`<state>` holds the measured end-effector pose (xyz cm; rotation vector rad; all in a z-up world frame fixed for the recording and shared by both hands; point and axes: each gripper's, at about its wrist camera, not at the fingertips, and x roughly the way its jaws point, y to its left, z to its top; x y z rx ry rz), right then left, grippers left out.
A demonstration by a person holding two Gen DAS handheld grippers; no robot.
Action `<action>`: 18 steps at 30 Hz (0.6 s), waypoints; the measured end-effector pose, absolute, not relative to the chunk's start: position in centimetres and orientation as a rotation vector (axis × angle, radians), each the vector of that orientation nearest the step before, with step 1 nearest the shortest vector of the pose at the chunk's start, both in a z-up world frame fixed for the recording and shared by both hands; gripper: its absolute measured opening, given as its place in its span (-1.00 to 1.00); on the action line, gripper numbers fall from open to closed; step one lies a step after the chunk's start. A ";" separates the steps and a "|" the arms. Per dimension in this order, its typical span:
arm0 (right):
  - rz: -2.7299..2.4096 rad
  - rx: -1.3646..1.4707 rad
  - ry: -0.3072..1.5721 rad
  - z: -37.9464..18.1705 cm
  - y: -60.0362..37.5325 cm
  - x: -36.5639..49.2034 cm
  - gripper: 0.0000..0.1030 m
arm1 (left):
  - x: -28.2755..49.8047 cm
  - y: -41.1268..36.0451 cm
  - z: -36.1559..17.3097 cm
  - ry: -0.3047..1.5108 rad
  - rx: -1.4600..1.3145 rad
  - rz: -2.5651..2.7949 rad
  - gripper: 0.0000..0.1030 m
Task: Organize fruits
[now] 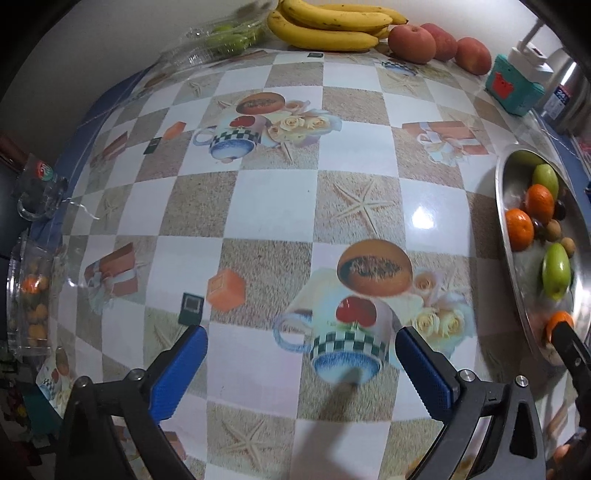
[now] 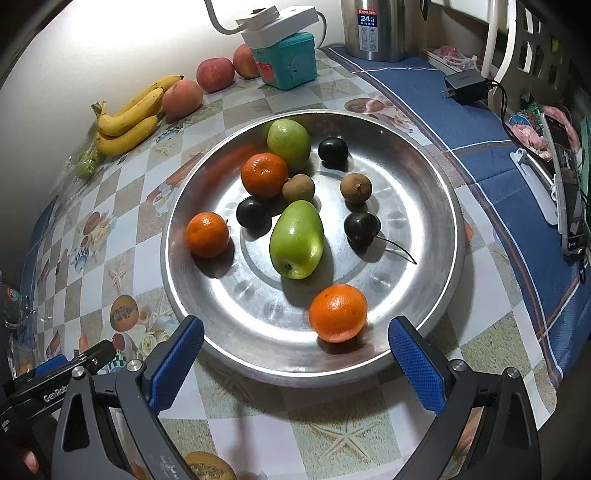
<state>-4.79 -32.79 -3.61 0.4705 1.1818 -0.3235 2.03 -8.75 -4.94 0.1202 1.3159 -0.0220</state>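
Tray (image 2: 436,192) rim betw right gripper (image 2: 295,350) wide-open jaws

- The tablecloth (image 1: 273,206) left of the tray (image 2: 424,155) lies bare and flat, wide room for a gripper.
- The tray's near rim is low; the near orange (image 2: 338,313) sits just inside it, between the spread fingers of the right gripper (image 2: 295,354).
- The tray's middle is crowded: the pear (image 2: 297,238), cherries, longans and two more oranges stand close together, with narrow gaps.
- Beyond the tray, the bananas (image 2: 129,118), apples (image 2: 216,74), teal box (image 2: 288,61) and kettle (image 2: 373,27) line the wall.
- Right of the tray lies a charger (image 2: 465,86) with its cable.
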 end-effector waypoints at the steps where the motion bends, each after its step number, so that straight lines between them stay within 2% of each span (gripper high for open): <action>1: -0.323 0.473 1.181 -3.5 -32.8 -4.9 0.94 | 1.5 -9.0 -4.7 1.306 0.132 -0.024 1.00; 9: -0.327 0.501 1.147 -2.3 -32.9 -5.9 0.94 | -1.7 -9.5 -2.1 1.200 0.183 -0.048 1.00; 18: -0.304 0.459 1.134 -1.0 -31.8 -6.2 0.94 | -1.8 -9.0 -0.8 1.157 0.143 -0.045 1.00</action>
